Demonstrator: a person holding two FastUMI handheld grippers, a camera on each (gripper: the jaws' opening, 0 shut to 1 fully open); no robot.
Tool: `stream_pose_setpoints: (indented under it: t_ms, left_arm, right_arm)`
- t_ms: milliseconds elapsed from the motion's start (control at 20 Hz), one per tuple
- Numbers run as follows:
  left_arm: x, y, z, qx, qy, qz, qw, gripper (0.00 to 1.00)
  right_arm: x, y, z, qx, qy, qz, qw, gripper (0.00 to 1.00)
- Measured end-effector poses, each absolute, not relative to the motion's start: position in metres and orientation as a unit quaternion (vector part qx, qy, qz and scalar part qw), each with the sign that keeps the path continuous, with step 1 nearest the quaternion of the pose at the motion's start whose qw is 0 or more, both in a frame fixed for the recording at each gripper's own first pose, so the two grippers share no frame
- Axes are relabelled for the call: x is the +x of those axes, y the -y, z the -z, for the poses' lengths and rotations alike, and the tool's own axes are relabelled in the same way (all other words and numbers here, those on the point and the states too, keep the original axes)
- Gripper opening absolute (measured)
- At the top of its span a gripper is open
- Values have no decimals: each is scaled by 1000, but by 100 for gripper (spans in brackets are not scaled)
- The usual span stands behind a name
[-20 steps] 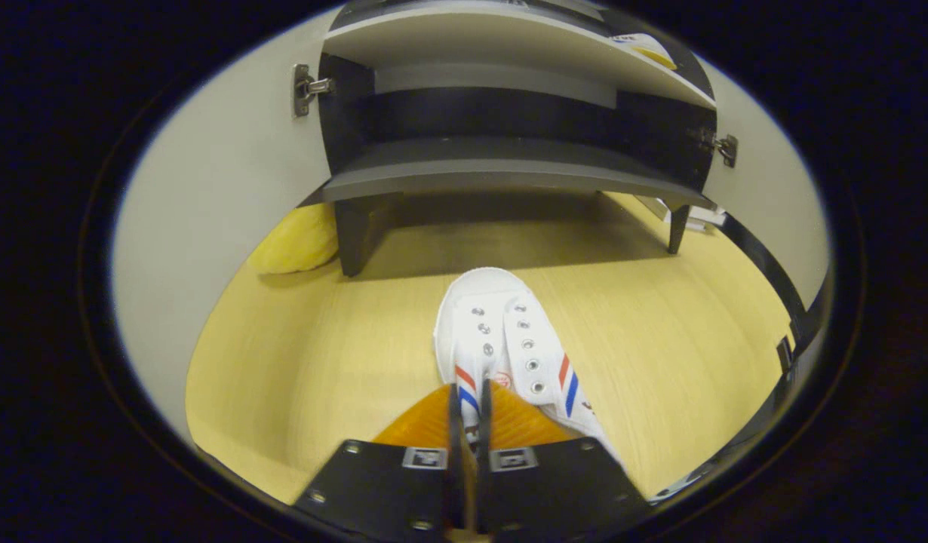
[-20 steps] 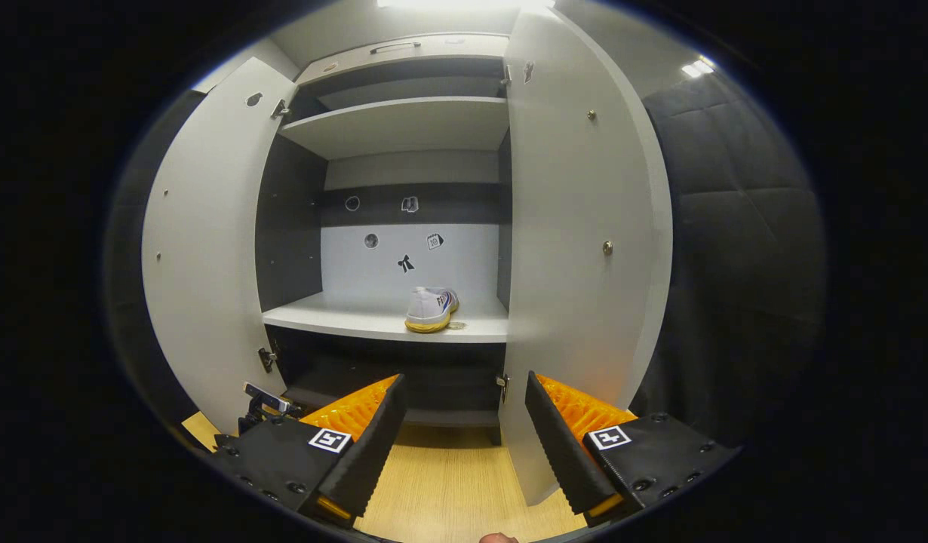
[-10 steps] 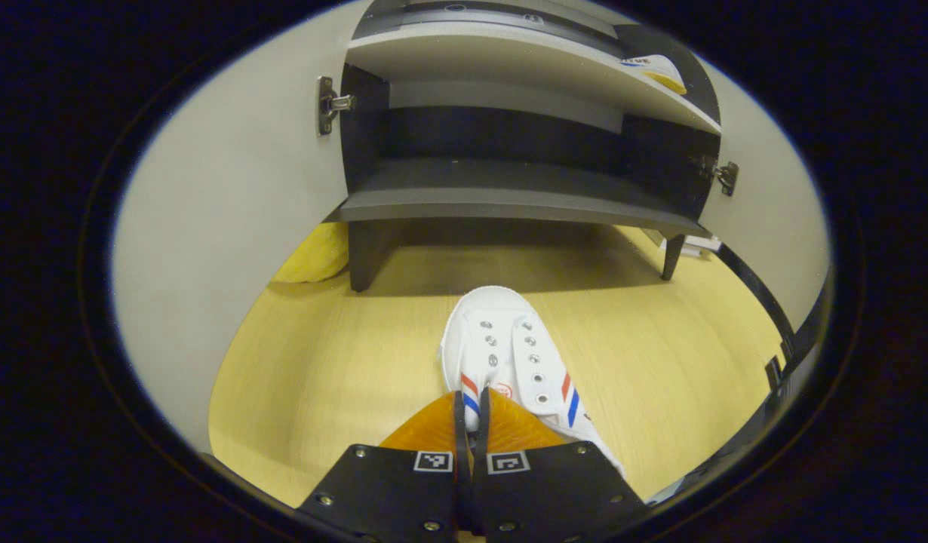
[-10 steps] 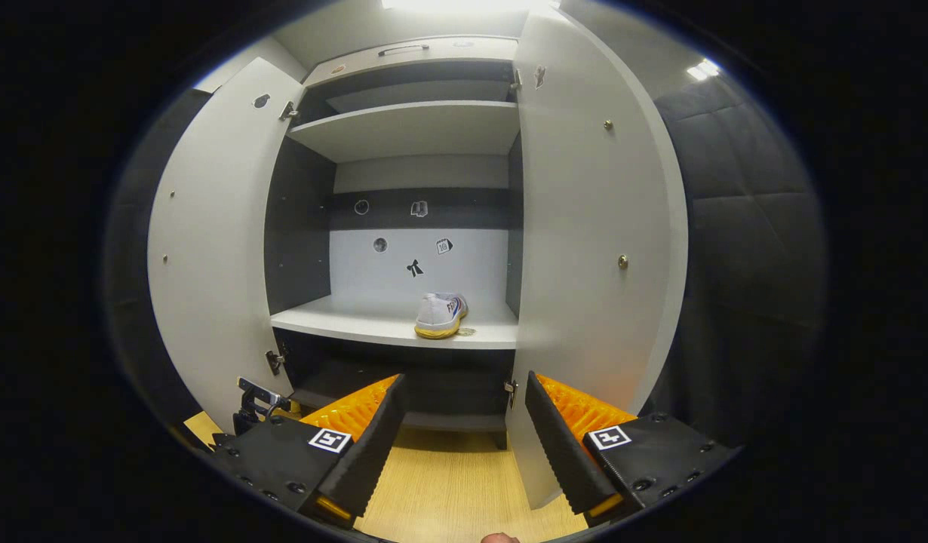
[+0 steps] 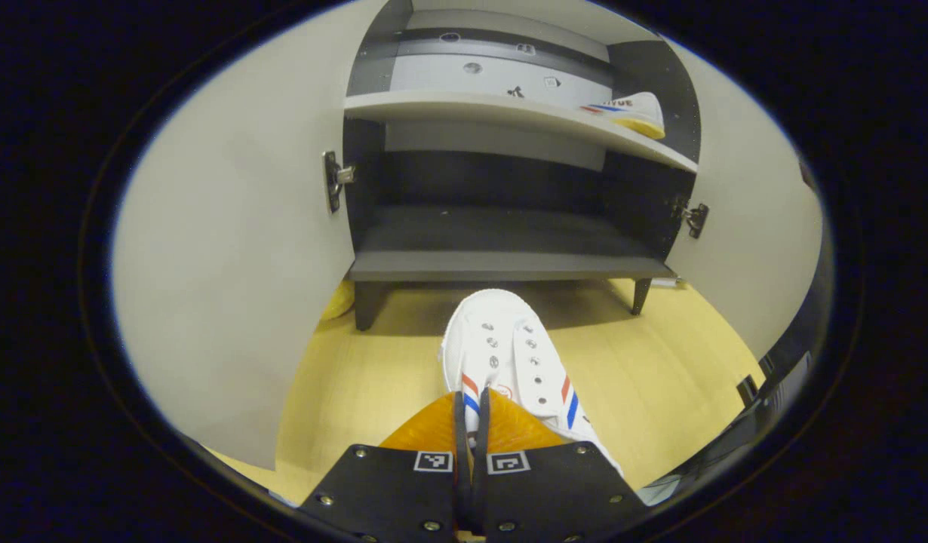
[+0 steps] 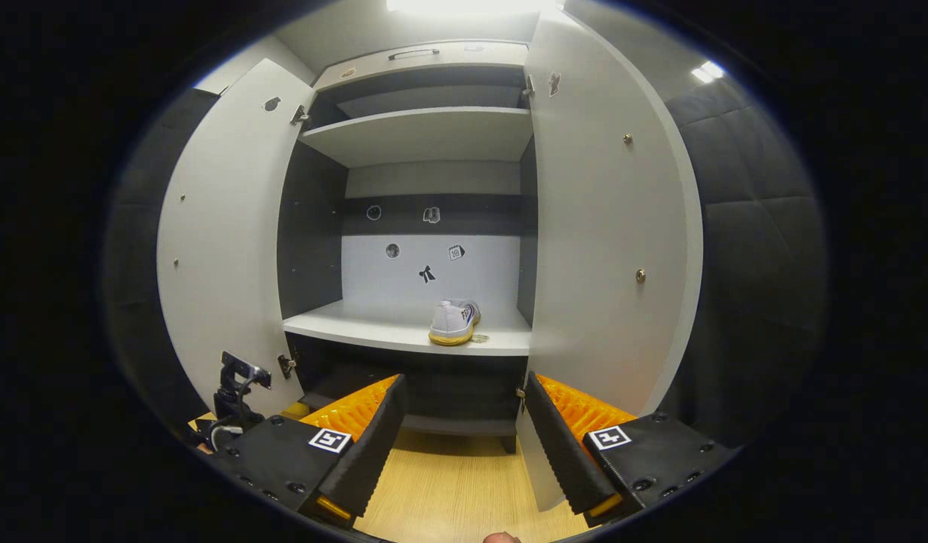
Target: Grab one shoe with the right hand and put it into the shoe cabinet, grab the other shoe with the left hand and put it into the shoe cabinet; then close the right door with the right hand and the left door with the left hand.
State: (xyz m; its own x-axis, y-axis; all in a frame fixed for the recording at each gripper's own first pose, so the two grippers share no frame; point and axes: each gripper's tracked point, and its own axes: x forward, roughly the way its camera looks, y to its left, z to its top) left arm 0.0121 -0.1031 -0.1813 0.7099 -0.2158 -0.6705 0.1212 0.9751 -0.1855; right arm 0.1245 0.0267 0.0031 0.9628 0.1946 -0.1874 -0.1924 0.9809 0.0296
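In the left gripper view, the white canvas shoe with red and blue stripes (image 5: 509,358) is pinched at its collar by the left gripper (image 5: 471,422). Its toe is pointed at the grey open shoe cabinet (image 5: 502,253) straight ahead.

In the right gripper view, the right gripper (image 6: 460,437) is held open and empty, low before the cabinet. The other white shoe (image 6: 453,323) is seen on the middle shelf.

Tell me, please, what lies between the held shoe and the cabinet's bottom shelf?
In the left gripper view, bare wooden floor separates the held shoe from the bottom shelf; nothing stands between them.

Recording booth: dark padded wall (image 6: 751,226), shoe cabinet (image 6: 426,136) on wood-look floor (image 5: 645,369)
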Motion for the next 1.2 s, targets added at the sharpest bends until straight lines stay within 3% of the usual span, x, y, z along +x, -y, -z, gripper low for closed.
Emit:
stream_pose_setpoints:
  t_ms: [650, 1200]
  left_arm:
    - [42, 112, 31, -94, -247, 103, 959, 1]
    - [122, 129, -50, -91, -167, 104, 976, 1]
  right_arm:
    - [127, -32, -11, 14, -82, -123, 989, 98]
    - [128, -26, -5, 24, -83, -124, 988, 98]
